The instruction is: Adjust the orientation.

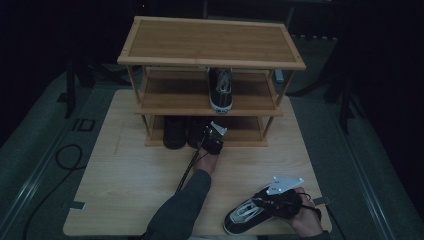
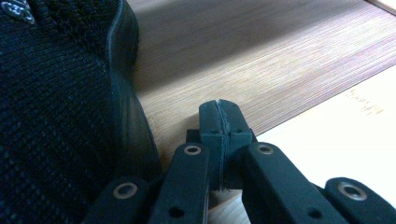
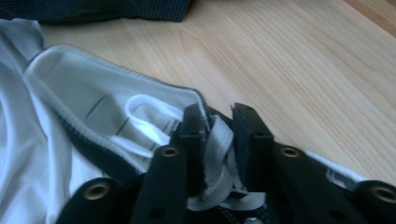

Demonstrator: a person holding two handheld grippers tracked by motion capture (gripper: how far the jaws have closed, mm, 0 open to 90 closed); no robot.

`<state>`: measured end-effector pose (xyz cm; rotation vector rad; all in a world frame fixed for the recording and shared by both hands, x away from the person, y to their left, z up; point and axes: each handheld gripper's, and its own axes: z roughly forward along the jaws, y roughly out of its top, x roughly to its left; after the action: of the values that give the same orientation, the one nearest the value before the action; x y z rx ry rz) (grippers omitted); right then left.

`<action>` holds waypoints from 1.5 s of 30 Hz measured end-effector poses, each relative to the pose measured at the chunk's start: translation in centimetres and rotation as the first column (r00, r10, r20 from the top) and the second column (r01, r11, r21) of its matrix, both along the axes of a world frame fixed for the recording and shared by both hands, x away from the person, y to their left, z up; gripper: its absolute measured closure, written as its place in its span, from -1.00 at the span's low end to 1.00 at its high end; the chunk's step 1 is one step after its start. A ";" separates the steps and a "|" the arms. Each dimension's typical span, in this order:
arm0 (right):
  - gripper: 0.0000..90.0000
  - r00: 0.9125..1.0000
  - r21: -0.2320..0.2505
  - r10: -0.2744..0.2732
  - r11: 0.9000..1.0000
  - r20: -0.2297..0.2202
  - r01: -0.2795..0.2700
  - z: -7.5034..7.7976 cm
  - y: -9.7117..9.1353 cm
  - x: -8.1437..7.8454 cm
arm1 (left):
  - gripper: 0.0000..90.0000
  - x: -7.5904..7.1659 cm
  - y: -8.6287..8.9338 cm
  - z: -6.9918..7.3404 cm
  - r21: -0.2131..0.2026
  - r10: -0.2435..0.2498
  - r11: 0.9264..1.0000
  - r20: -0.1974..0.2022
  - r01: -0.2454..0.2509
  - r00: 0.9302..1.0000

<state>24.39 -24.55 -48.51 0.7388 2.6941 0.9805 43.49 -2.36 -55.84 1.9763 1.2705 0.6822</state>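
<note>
Sneaker (image 1: 245, 214), lower right of the high view, is judged light and floppy, best lifted by its laces (image 3: 219, 158), already pinched by the right gripper (image 3: 219, 116); the left gripper (image 2: 219, 116) is closed empty.

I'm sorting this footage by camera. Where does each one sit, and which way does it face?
High view: above the person's side, looking forward and down at the rack and table; forearm and both hands show.
Left gripper view: on the left tool, jaws shut, facing the bottom shelf beside a black shoe.
Right gripper view: on the right tool, jaws around the laces of a sneaker.
Shared: high and right gripper views both show that sneaker.
</note>
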 end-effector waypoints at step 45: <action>0.63 0.990 0.026 -0.131 0.991 0.060 0.129 1.2 1.2 9.7 | 0.98 0.0 0.1 0.0 0.003 -0.006 1.000 0.000 0.006 1.000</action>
<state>34.12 -23.35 -47.30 0.8615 2.5504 0.9856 43.51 -2.26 -55.82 1.9820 1.2635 0.6811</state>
